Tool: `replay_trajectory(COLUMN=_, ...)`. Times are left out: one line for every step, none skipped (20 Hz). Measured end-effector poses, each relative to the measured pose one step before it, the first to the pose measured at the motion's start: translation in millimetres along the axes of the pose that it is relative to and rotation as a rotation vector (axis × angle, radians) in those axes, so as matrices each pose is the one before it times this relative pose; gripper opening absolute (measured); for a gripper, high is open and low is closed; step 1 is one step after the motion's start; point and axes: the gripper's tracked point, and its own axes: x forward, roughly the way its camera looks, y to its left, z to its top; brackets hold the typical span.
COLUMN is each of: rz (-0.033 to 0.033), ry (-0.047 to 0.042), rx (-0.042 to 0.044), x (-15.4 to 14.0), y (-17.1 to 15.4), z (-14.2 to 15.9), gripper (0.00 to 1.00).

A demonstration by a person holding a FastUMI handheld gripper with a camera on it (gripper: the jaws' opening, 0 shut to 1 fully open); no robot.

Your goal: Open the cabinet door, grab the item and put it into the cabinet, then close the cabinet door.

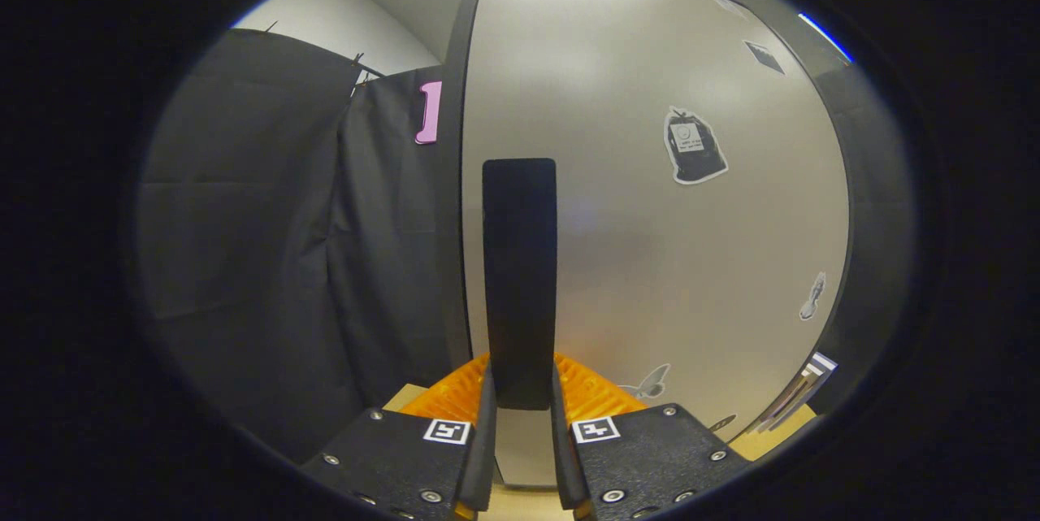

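The tongs are closed on the cabinet door's upright black handle, one finger pressed against each side of its lower end, so the step in hand looks like the door work: either the first pull to open it or the last push to shut it. Which of the two cannot be told from this view alone, since the pale grey cabinet door seems to sit flush in its dark frame and no gap into the cabinet shows. The door carries a few stickers, one dark bag-shaped one to the right of the handle. The item to be stored cannot be made out here; the inside of the cabinet is hidden behind the door. If the door is being opened, the next move calls for a steady pull toward the near side, following the arc of the hinge while keeping both fingers squeezed on the handle so it does not slip. A strip of light wooden table shows just below the fingers.
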Motion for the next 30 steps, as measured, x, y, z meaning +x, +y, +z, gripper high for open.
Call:
replay_trajectory(rz=0.00801, ry=0.00168, rx=-0.00959, x=-1.89, y=-0.07, z=0.17, gripper=0.31)
replay_trajectory(rz=0.00905, ry=0.00481, rx=-0.00576, x=-2.12, y=0.43, z=-0.74, gripper=0.30)
replay_trajectory(rz=0.00991, ry=0.00736, rx=0.00553, x=-2.14, y=0.20, z=0.03, gripper=0.30)
replay_trajectory(rz=0.01266, ry=0.01186, rx=0.00923, x=-2.96, y=0.47, z=-0.54, gripper=0.30)
replay_trajectory(rz=0.01490, ry=0.00887, rx=-0.00082, x=0.77, y=-0.59, z=-1.07, gripper=0.30)
replay_trajectory(rz=0.01921, ry=0.00398, rx=-0.00790, x=-2.19, y=-0.87, z=-0.21, gripper=0.30)
replay_trajectory(rz=0.01849, ry=-0.00209, rx=-0.00395, x=-1.95, y=-0.84, z=-0.86, gripper=0.30)
replay_trajectory(rz=0.02534, ry=-0.00491, rx=-0.00296, x=-2.47, y=-0.33, z=-0.62, gripper=0.30)
replay_trajectory(rz=0.02142, ry=-0.00418, rx=-0.00413, x=-2.16, y=-0.36, z=0.04, gripper=0.30)
replay_trajectory(rz=0.02515, ry=-0.00404, rx=-0.00800, x=-2.77, y=-0.07, z=0.43, gripper=0.30)
replay_trajectory(rz=0.02074, ry=-0.00104, rx=-0.00612, x=-2.63, y=-0.28, z=-0.99, gripper=0.30)
replay_trajectory(rz=0.02376, ry=0.00154, rx=-0.00196, x=-2.51, y=-0.49, z=-0.10, gripper=0.30)
replay_trajectory(rz=0.02599, ry=0.00108, rx=-0.00117, x=-2.20, y=-0.60, z=-1.18, gripper=0.30)
replay_trajectory(rz=0.02362, ry=0.00086, rx=-0.00414, x=-1.83, y=-0.73, z=-0.49, gripper=0.30)
replay_trajectory(rz=0.02284, ry=-0.00028, rx=-0.00664, x=-2.18, y=-0.38, z=-0.25, gripper=0.30)
replay_trajectory(rz=0.02753, ry=-0.00080, rx=-0.00765, x=-2.40, y=-1.03, z=-0.38, gripper=0.30)
replay_trajectory(rz=0.03033, ry=-0.00241, rx=-0.00672, x=-2.60, y=-0.96, z=-0.96, gripper=0.30)
replay_trajectory(rz=0.02174, ry=-0.00032, rx=-0.00212, x=-2.81, y=-0.77, z=-0.11, gripper=0.30)
replay_trajectory(rz=0.02023, ry=0.00035, rx=0.00002, x=-2.78, y=-0.56, z=-0.84, gripper=0.30)
replay_trajectory(rz=0.01823, ry=0.00095, rx=-0.00413, x=-1.66, y=-0.83, z=-0.59, gripper=0.30)
replay_trajectory(rz=0.01708, ry=0.00174, rx=-0.00565, x=-1.56, y=-1.70, z=-0.25, gripper=0.30)
replay_trajectory(rz=0.01720, ry=0.00157, rx=-0.00281, x=-2.41, y=-0.96, z=-0.80, gripper=0.30)
replay_trajectory(rz=0.01830, ry=0.00074, rx=-0.00194, x=-1.18, y=-0.68, z=-0.53, gripper=0.30)
replay_trajectory(rz=0.01888, ry=-0.00138, rx=-0.00354, x=-2.06, y=-1.22, z=-0.01, gripper=0.30)
replay_trajectory(rz=0.01831, ry=-0.00046, rx=-0.00327, x=-3.37, y=-0.32, z=-0.54, gripper=0.30)
replay_trajectory(rz=0.01639, ry=0.00067, rx=-0.00191, x=-2.00, y=-0.84, z=-0.20, gripper=0.30)
replay_trajectory(rz=0.01439, ry=-0.00071, rx=-0.00200, x=-3.70, y=-0.79, z=-0.31, gripper=0.30)
replay_trajectory(rz=0.01357, ry=-0.00080, rx=-0.00326, x=-1.68, y=-1.37, z=-0.39, gripper=0.30)
replay_trajectory(rz=0.01386, ry=-0.00213, rx=-0.00356, x=-3.10, y=-0.58, z=-0.32, gripper=0.30)
replay_trajectory(rz=0.01363, ry=-0.00395, rx=-0.00181, x=-1.41, y=-1.39, z=-0.72, gripper=0.30)
